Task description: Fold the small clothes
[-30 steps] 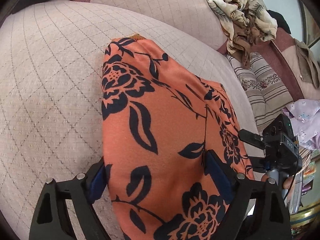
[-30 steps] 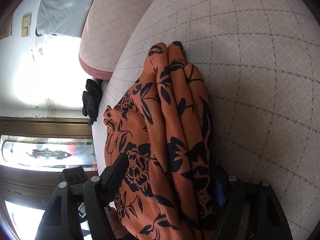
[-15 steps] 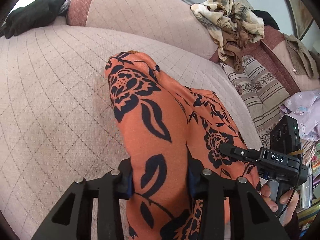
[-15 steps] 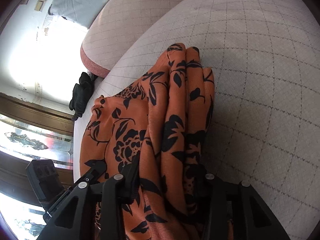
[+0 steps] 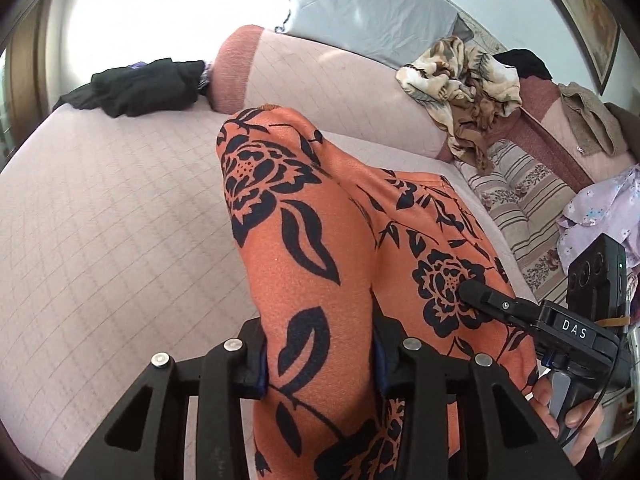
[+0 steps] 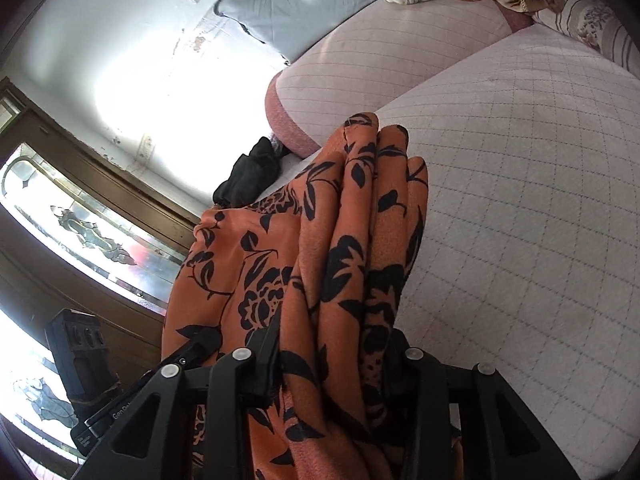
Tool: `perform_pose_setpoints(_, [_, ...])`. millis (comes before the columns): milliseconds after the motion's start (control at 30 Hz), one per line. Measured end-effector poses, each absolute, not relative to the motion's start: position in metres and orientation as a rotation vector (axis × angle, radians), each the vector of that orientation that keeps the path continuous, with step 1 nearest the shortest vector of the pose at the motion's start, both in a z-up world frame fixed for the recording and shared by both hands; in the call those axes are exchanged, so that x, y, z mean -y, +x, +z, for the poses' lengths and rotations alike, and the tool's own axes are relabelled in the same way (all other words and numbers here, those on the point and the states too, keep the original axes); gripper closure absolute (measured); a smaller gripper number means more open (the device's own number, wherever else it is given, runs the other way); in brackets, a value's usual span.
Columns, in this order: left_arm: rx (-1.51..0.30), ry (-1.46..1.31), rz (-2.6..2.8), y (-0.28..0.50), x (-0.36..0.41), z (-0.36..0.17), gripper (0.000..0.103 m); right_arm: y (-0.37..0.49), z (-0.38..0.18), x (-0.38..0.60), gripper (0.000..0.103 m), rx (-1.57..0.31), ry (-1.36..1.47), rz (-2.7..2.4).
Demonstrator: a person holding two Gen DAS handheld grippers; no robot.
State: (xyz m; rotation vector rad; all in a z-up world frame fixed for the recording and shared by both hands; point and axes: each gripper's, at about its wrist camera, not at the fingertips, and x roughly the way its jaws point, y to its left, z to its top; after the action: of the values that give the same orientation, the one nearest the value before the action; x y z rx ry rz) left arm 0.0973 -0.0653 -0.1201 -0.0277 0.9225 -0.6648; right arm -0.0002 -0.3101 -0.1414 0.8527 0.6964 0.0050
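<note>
My left claw (image 5: 320, 354) and right claw (image 6: 332, 360) each pinch a bunched fold of the orange floral garment (image 5: 304, 240) above the quilted sofa cushion (image 5: 120, 208).

A black garment (image 5: 140, 86) lies on the quilted sofa (image 5: 100, 220); a beige patterned cloth (image 5: 464, 80) drapes its backrest.

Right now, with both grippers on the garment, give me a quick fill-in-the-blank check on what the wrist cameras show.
1. The orange garment has a black ____ print.
2. The left gripper has its jaws shut on the ____ garment.
3. The black clothing lies at the sofa's far end, beside the ____ bolster.
4. The right gripper grips ____ folds of the garment.

Missing words: floral; orange; pink; bunched
</note>
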Motion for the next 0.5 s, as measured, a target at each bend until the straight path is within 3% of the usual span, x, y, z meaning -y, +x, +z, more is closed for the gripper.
perform_pose_setpoints(133, [-0.960,0.036,-0.613,0.097,0.057,-0.153,0.056,-0.010,-0.175,0.292,0.065,-0.697,0.895,0.009])
perform_pose_setpoints(267, [-1.020,0.146,-0.496,0.105,0.063,-0.200,0.031,0.000,-0.222,0.279,0.056,-0.846,0.803,-0.102])
perform_pose_setpoints(433, [-0.935,0.233,-0.424,0.092,0.049,-0.159,0.030,-0.023,-0.176,0.291,0.053,-0.764,0.730,-0.158])
perform_pose_setpoints(500, [-0.888,0.271,-0.391,0.082,0.041,-0.147,0.024,-0.037,-0.154,0.291,0.053,-0.699,0.685,-0.140])
